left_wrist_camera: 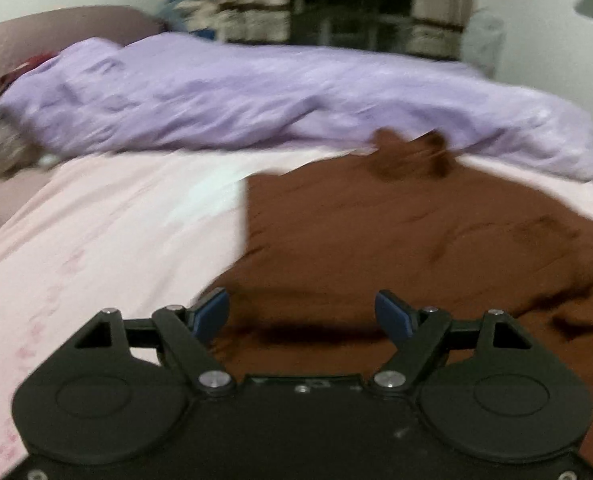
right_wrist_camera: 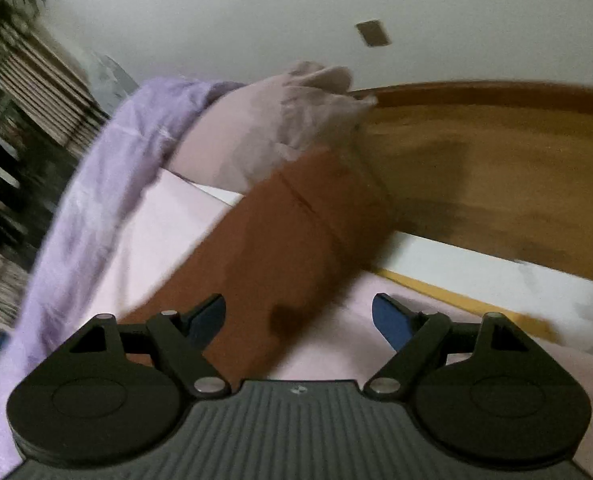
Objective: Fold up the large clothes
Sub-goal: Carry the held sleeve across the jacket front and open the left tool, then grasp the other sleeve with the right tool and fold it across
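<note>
Fabric of the brown garment point(left_wrist_camera: 396, 240) lies spread on the pink bedsheet point(left_wrist_camera: 108, 232); left gripper point(left_wrist_camera: 303, 316) and right gripper point(right_wrist_camera: 298, 318) gape empty above it, risking a bedsheet pinch.

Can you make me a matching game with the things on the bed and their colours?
Things:
1. garment
2. blanket
3. bed sheet
4. headboard

Colours:
A. pale pink
B. wooden orange-brown
C. dark rust brown
D. lilac purple

Pairs: 1-C, 2-D, 3-A, 4-B
</note>
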`<action>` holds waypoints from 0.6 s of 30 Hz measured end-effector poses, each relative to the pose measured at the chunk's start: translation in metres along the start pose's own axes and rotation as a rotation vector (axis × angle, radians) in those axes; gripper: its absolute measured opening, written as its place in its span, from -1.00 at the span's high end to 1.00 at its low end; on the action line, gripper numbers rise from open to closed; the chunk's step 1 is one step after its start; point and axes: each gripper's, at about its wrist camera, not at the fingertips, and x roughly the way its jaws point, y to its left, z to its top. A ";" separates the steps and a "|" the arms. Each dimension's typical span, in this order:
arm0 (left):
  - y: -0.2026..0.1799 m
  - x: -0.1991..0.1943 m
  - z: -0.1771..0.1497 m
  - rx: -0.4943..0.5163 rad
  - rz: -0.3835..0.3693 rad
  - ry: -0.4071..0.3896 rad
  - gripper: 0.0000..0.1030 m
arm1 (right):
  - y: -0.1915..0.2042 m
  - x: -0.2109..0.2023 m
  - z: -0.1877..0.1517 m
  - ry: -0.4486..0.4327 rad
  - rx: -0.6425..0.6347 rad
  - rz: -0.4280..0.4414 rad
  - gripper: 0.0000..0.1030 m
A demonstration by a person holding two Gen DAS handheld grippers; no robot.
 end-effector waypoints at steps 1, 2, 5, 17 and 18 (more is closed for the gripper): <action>0.007 0.004 -0.008 0.014 0.030 0.020 -0.58 | -0.001 0.007 0.001 -0.008 0.035 -0.001 -0.88; 0.012 0.008 -0.013 0.029 0.057 0.045 -0.58 | 0.001 0.010 0.000 -0.046 0.049 0.011 -0.80; 0.019 0.019 -0.027 0.069 0.091 0.116 -0.58 | 0.009 0.024 0.006 -0.079 0.065 -0.034 0.41; 0.028 0.014 -0.026 0.079 0.134 0.096 -0.59 | 0.093 -0.030 -0.021 -0.278 -0.170 0.096 0.90; 0.029 0.013 -0.025 0.067 0.159 0.097 -0.59 | 0.116 -0.041 -0.035 -0.300 -0.247 0.122 0.90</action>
